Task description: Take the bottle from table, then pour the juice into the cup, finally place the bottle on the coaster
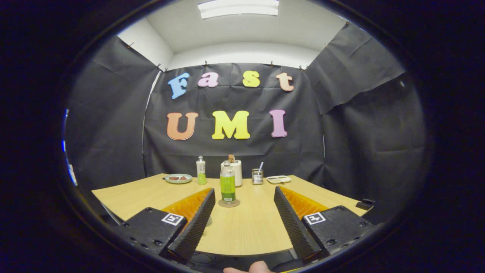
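While you held it over the near bench edge:
Tool [244,197]: fingers spread wide, gripping nothing.
Bottle [227,184]: upright on the coaster [229,204], just beyond the fingertips.
Bench [246,227]: second bottle [201,170], white jug [237,172] behind the coaster.

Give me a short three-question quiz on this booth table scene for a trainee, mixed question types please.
1. True or false: the gripper is shut on the green-labelled bottle.
2. What does that bottle stand on? A) the round coaster B) the plate C) the bare table
3. Name the white item just behind the bottle.

Key
1. False. The fingers are spread open, with the bottle upright beyond them, nearer the left finger.
2. A
3. The white cup. A second, paler bottle stands to its left, and a small metal holder to its right.
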The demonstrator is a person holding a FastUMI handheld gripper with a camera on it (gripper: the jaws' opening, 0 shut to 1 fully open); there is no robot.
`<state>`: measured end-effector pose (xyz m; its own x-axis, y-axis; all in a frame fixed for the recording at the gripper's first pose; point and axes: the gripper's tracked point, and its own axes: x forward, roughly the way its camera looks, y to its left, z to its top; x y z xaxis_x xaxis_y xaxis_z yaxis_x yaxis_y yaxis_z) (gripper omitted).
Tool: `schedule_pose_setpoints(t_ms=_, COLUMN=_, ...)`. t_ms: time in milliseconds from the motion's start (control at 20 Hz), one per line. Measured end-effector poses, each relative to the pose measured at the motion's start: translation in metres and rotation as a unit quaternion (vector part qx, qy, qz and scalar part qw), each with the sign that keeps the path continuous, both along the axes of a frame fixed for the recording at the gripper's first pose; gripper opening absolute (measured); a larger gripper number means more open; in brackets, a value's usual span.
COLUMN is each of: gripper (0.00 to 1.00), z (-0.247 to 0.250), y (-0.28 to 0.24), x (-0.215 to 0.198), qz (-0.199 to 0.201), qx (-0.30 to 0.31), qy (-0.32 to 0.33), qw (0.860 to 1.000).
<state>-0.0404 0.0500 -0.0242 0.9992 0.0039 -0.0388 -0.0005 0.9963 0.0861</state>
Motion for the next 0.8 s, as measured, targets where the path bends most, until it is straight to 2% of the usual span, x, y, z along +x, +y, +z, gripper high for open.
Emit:
schedule_pose_setpoints(t_ms=500, gripper=1.00, z=0.010, y=0.027, x=0.005, qz=0.024, qx=-0.042, qy=-0.005, qw=0.999)
schedule_pose_setpoints(t_ms=800, gripper=1.00, z=0.019, y=0.033, x=0.006, qz=0.029, qx=-0.024, qy=-0.021, qw=0.999)
